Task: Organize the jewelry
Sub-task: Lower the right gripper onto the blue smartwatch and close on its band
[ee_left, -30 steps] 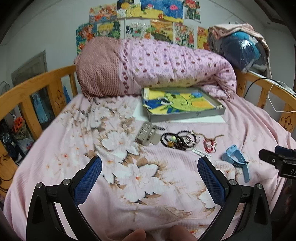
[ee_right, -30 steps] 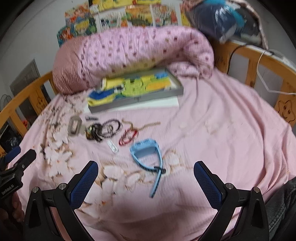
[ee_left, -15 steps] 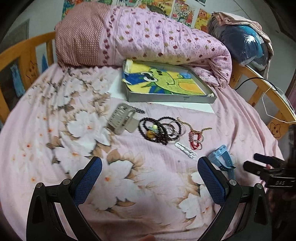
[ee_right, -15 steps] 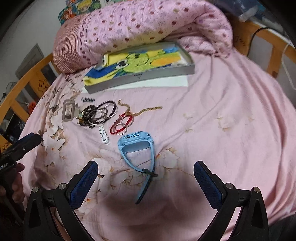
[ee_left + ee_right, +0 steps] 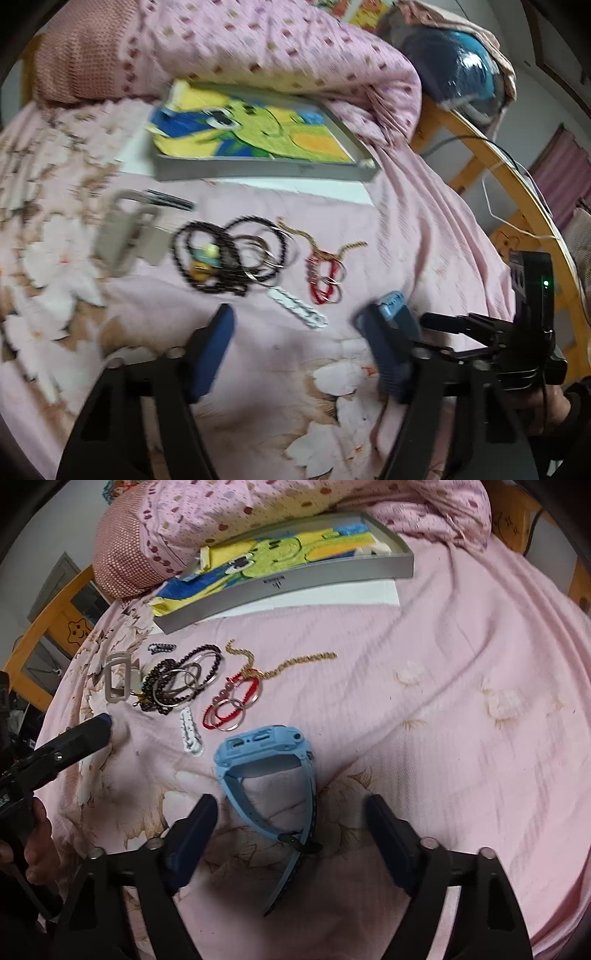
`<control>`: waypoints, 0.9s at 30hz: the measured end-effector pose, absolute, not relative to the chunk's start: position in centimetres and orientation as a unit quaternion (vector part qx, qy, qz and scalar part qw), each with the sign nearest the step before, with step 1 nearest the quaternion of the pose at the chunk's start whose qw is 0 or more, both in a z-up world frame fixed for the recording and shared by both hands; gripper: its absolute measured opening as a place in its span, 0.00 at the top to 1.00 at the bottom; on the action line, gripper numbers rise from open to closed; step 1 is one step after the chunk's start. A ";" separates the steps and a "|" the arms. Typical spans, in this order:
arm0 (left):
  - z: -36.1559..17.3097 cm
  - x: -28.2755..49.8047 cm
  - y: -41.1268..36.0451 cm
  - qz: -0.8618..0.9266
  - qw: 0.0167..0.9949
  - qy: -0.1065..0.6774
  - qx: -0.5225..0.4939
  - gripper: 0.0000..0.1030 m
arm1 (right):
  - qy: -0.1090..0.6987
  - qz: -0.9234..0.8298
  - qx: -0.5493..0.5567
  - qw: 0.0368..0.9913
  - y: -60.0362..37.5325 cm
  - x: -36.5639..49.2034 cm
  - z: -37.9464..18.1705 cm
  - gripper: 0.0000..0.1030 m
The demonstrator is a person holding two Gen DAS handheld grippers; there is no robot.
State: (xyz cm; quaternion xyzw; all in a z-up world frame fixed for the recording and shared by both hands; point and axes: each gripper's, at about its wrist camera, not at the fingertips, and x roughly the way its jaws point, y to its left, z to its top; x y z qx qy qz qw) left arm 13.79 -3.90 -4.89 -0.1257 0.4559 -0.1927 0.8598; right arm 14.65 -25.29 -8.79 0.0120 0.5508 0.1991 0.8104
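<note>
1. Left wrist view: left gripper (image 5: 299, 350) spread wide above the pink bedsheet (image 5: 424, 229), holding nothing; black bead bracelets (image 5: 225, 254) and red bracelets (image 5: 325, 275) lie ahead of it.
2. Right wrist view: right gripper (image 5: 290, 836) spread, straddling the blue watch (image 5: 267, 771) strap; grey tray (image 5: 295, 579) beyond.

So the jewelry's all loose on the pink floral bedsheet (image 5: 461, 657), in front of a shallow grey tray (image 5: 295, 585) lined with a cartoon print. There's a light blue watch (image 5: 266, 753) on its side with the strap buckled in a loop, a small white chain link piece (image 5: 191, 732), red cord bracelets with metal rings (image 5: 231, 701), a gold chain (image 5: 291, 662) touching those, a tangled pile of dark beaded bracelets and silver bangles (image 5: 177, 683), and a beige rectangular buckle (image 5: 117, 681).
</note>
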 end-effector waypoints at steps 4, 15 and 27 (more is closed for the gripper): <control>-5.8 15.0 -4.9 -0.225 0.836 0.478 -0.146 0.53 | 0.555 0.202 0.012 0.807 -25.6 16.3 -9.3 0.30; -8.5 18.3 -5.5 -0.182 0.794 0.550 -0.182 0.64 | 0.543 0.210 0.027 0.813 -25.8 16.7 -9.2 0.40; -9.6 18.6 -6.3 -0.146 0.801 0.565 -0.137 0.75 | 0.543 0.228 0.070 0.805 -26.6 17.2 -9.3 0.51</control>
